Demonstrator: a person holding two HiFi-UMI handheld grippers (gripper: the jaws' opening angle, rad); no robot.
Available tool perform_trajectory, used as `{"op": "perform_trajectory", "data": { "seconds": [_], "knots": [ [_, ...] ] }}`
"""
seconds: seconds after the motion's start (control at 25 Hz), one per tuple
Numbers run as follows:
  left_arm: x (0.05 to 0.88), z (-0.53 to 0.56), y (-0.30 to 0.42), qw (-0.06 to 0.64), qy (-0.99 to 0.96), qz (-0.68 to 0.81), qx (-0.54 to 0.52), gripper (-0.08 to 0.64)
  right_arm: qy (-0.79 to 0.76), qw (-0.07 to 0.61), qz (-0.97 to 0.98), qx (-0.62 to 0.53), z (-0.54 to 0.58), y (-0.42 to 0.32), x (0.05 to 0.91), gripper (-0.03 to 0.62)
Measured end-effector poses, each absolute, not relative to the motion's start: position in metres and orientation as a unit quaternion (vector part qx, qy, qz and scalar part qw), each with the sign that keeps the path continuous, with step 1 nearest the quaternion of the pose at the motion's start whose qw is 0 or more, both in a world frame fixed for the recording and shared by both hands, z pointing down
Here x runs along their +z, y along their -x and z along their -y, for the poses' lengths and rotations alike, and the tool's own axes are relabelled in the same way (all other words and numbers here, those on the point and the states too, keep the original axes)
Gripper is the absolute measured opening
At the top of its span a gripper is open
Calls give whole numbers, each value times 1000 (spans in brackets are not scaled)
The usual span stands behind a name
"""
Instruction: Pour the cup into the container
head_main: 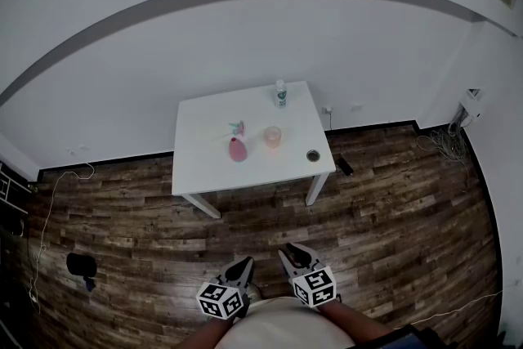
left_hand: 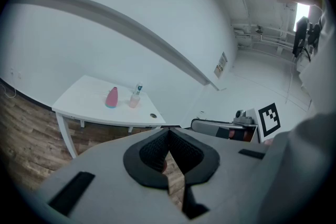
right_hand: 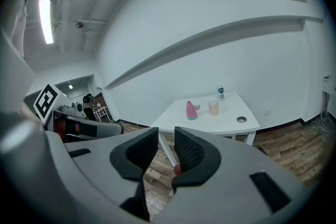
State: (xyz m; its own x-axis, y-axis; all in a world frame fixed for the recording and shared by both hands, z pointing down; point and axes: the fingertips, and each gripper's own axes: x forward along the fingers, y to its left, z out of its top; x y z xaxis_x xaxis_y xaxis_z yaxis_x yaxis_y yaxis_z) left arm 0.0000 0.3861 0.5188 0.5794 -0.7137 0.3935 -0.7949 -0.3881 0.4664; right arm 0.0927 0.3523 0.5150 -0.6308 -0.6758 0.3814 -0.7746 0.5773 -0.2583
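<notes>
The left gripper [head_main: 243,264] and right gripper [head_main: 290,252] are hovering, jaws drawn together and empty, well apart from the cup [head_main: 272,136] sitting on the white table [head_main: 204,155].

The table [head_main: 204,167] is white, with a pink bottle [head_main: 238,149], a pale peach see-through cup [head_main: 272,136] and a green-labelled white bottle [head_main: 280,94]. The floor [head_main: 392,217] is streaky brown planks. The left claw [head_main: 248,261] and right claw [head_main: 284,251] carry black-and-white square markers.
</notes>
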Motion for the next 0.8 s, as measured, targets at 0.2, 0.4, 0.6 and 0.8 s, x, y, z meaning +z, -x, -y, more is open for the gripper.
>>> {"op": "perform_trajectory", "data": {
  "seconds": [0.2, 0.4, 0.6, 0.8],
  "knots": [
    [519, -385, -4, 317, -830, 454, 64, 11, -412, 121, 880, 203, -352, -97, 514, 98],
    [519, -385, -16, 316, -831, 453, 65, 11, -412, 120, 880, 204, -352, -107, 514, 98],
    [519, -387, -32, 316, -828, 458, 67, 11, -409, 119, 881, 206, -353, -124, 514, 98],
    [519, -391, -47, 314, -825, 465, 67, 11, -403, 116, 885, 202, -354, -139, 513, 98]
  ]
}}
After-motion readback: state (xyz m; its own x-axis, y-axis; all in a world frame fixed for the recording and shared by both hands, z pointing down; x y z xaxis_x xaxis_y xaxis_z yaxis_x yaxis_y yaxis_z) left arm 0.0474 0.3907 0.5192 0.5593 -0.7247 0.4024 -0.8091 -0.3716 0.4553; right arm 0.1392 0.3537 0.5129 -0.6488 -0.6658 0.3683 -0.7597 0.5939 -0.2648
